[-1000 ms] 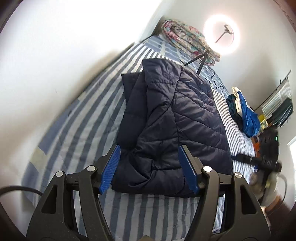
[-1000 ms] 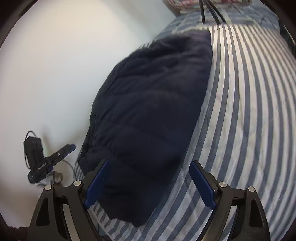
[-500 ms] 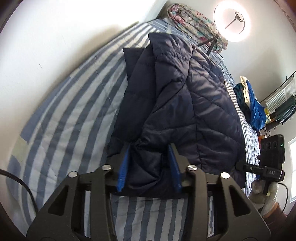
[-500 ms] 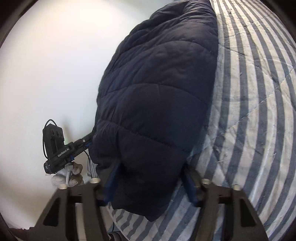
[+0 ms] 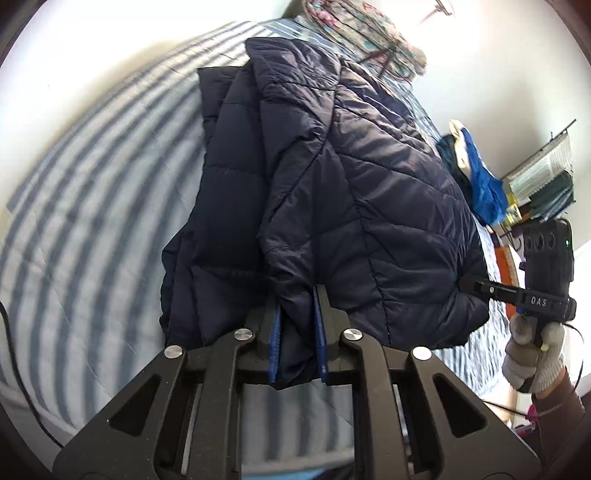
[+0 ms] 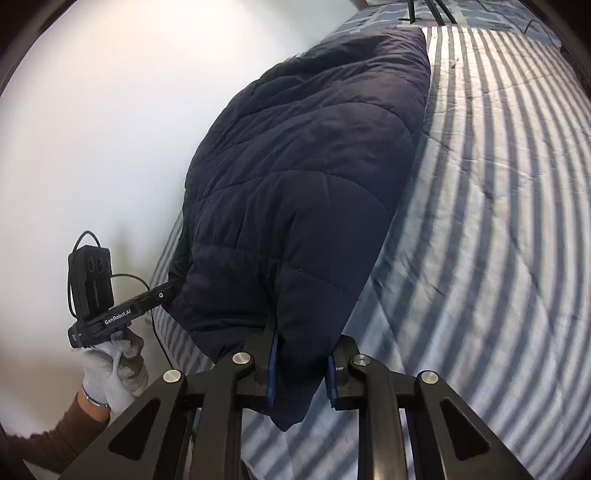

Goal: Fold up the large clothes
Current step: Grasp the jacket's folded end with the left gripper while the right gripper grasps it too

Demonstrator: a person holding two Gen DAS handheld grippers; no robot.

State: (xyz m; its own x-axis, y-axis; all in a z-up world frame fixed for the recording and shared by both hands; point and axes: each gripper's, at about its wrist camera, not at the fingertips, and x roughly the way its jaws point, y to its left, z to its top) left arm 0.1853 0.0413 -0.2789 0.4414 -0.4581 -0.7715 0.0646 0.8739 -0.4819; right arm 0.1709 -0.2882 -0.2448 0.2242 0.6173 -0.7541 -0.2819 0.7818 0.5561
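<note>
A dark quilted jacket (image 5: 332,192) lies on my striped bed (image 5: 92,221), folded lengthwise, its near hem toward me and its far end reaching toward the patterned bedding (image 5: 362,33) at the head of the bed.

My left gripper (image 5: 297,321) has the near hem bunched between its blue pads (image 5: 275,332); the jaws are closing and the pads already press on the fabric from both sides. A lower layer of the jacket sticks out to the left of the top layer in this view.

My right gripper (image 6: 301,365) bites the other near corner of the jacket (image 6: 306,155). Its jaws are closing as well, with a thick fold pinched between the pads and a pointed flap hanging below them over the bed (image 6: 498,221).

Each wrist view catches the other tool: my gloved right hand (image 5: 532,358) grips its handle at the right edge, and my gloved left hand (image 6: 110,365), in a brown sleeve (image 6: 55,435), grips the other at the lower left.

A heap of blue clothes (image 5: 476,166) sits on the far side of the bed, beyond the jacket.
</note>
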